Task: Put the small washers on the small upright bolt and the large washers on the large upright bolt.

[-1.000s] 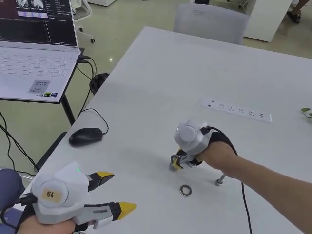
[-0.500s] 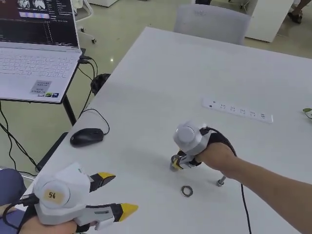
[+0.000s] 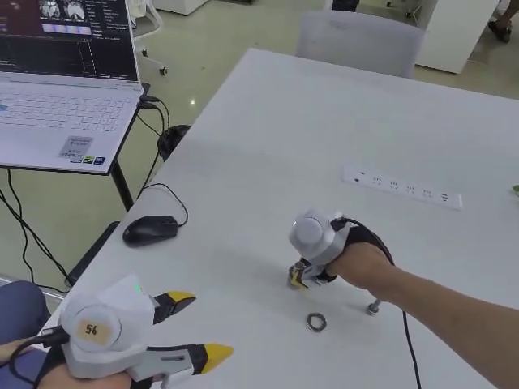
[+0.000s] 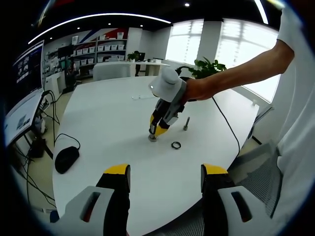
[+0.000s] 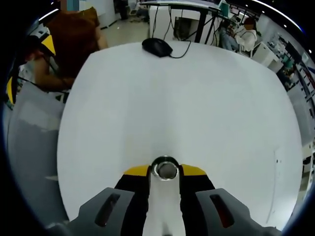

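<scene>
Bolts standing upright number two; loose washer, one.

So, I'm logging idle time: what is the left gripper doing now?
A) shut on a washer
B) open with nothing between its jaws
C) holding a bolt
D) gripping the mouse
B: the left gripper has its yellow-tipped jaws wide apart, with nothing between them.

My left gripper and right gripper: white bodies, black fingers, yellow tips. The held washer and the loose washer beside my right gripper are silver. Table white, mouse black.
</scene>
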The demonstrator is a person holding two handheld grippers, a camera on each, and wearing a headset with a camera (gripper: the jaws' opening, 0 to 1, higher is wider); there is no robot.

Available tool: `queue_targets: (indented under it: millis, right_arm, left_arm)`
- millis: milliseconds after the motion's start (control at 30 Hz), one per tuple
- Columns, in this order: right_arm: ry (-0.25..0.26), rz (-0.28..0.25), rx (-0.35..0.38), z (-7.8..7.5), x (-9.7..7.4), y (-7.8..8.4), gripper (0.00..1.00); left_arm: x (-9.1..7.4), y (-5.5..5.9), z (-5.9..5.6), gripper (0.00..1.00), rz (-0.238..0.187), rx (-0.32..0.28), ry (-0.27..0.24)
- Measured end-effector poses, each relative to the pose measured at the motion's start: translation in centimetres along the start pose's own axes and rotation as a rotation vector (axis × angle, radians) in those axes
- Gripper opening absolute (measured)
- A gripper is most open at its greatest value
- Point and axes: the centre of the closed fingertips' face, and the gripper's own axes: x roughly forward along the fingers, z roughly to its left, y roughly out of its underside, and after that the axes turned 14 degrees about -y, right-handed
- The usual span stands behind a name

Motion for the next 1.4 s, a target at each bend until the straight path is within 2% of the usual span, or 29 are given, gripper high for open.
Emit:
queue_targets:
  millis: [533,833,1167,1400]
  right_arm:
    - [-0.008,0.011,0.023,-0.2,1.5,0.7,0.24]
    - [-0.011,0.005,0.036,-0.3,1.5,0.9,0.24]
    - [-0.015,-0.026,0.050,0.1,0.8,1.2,0.28]
    - [0.005,-0.093,0.065,0.6,-1.3,0.9,0.31]
  left_arm:
    - [0.0,0.0,0.3,0.57,0.002,-0.002,-0.006]
    - [-0.1,0.0,0.2,0.57,0.002,-0.001,-0.007]
    - [0.1,-0.4,0.0,0.57,-0.003,0.005,-0.001]
    - [0.1,-0.4,-0.1,0.57,-0.004,0.008,-0.001]
